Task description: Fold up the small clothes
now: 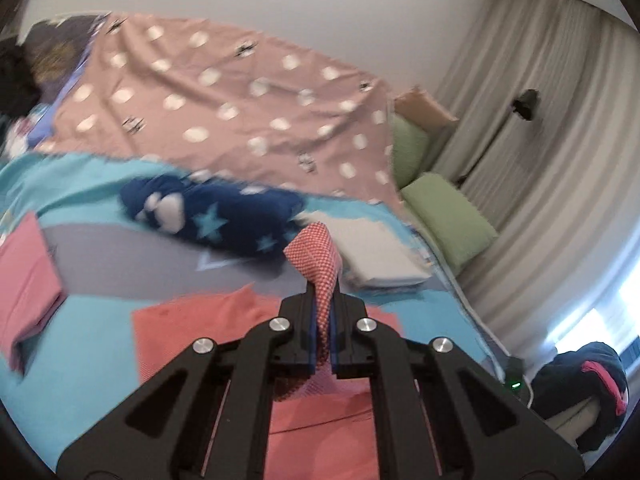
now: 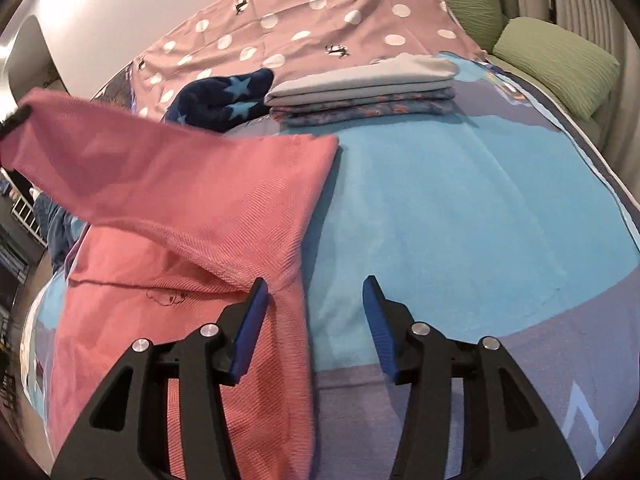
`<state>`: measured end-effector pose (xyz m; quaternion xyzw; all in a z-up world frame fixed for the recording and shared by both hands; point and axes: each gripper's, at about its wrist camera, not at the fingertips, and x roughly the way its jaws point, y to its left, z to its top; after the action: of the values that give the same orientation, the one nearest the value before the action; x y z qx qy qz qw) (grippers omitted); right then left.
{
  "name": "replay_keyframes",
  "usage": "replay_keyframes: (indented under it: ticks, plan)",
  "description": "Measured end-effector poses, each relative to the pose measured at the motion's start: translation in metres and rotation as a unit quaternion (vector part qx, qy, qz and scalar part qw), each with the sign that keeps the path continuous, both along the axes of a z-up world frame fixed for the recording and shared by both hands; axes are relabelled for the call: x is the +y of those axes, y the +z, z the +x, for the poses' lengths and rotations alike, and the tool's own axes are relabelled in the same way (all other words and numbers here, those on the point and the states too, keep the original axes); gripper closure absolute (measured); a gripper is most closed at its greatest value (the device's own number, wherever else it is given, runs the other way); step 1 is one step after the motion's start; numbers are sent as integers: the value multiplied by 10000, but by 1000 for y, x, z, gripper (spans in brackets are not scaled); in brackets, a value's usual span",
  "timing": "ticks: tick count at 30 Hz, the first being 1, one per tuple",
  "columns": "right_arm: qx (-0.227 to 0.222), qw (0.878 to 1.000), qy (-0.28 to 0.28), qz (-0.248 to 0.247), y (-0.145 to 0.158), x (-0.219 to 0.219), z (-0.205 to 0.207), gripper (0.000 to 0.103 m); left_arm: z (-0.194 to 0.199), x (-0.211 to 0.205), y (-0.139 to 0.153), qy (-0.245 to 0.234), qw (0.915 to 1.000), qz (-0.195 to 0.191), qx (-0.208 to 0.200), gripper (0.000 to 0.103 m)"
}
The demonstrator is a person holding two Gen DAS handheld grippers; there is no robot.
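Observation:
A pink-red woven cloth (image 2: 192, 216) lies on the blue bed cover (image 2: 460, 200). My left gripper (image 1: 323, 300) is shut on one corner of the cloth (image 1: 316, 256) and holds it lifted above the bed; the rest of it (image 1: 208, 336) lies below. In the right wrist view that raised corner stretches up to the far left, where the left gripper (image 2: 16, 120) just shows. My right gripper (image 2: 316, 292) is open and empty, low over the bed at the cloth's right edge, its left finger (image 2: 250, 324) over the cloth.
A stack of folded clothes (image 2: 364, 92) sits at the back beside a dark blue star-patterned garment (image 2: 224, 100). A folded pink piece (image 1: 24, 292) lies at the left. A dotted pink sheet (image 1: 224, 100), green pillows (image 1: 448, 216) and curtains (image 1: 540, 160) lie beyond.

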<state>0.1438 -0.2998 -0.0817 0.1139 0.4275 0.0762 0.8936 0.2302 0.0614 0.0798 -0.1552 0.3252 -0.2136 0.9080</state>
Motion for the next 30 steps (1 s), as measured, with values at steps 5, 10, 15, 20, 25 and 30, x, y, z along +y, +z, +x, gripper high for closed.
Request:
replay_keyframes:
  ticks: [5,10,15,20,25,30]
  plan:
    - [17,10000,-34,-35,0,0,-2,52,10,36,-65,597,9943,545,694,73]
    - [-123,9997,85,-210,10,5,-6,52,11,62,-124,1198,9771,1260,1226,60]
    - [-162,9966,635,-509,8,30,0,51,6,59,-149,1059,9732,1465,1420,49]
    - [-79,9934,-137,-1139,-4,11,9,49,-6,46,-156,948,9701,1781,1350,41]
    - [186,9989,-226,-380,-10,-15,8,48,-17,47,-160,936,9697,1856,1287,36]
    - [221,9984,-95,-504,-2,-8,-1,48,-21,56,-158,1081,9712,1671,1306,36]
